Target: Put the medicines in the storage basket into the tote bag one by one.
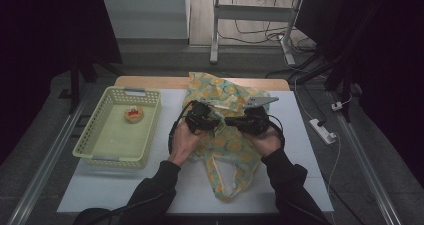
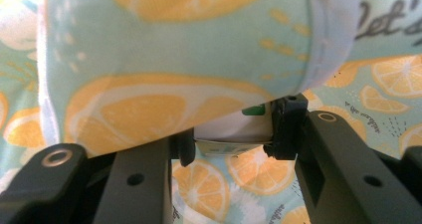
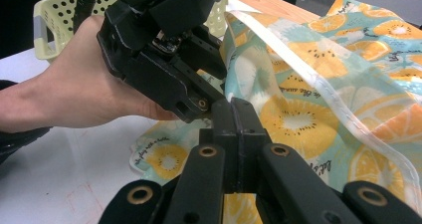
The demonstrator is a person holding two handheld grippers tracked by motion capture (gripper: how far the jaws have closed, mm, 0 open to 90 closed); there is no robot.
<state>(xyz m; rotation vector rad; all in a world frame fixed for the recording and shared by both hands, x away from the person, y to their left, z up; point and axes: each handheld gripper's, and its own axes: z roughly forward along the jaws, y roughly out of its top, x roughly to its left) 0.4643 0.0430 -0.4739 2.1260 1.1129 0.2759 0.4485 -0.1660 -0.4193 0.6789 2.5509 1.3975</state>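
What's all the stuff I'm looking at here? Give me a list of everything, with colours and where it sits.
Bag: one, pale green cloth with an orange and lemon slice print, middle of the table, handles toward the person.
Basket: one, pale yellow-green plastic with holes, left side of the table.
Small round item: one, tan with red on top, inside the basket near its far end; too small to name.
Table: one, white top with a wooden far edge.
Power strip: one, white, on the floor at right.
Left gripper: one, black, jaws around a white piece under the bag's cloth.
Right gripper: one, black, jaws together at the bag.
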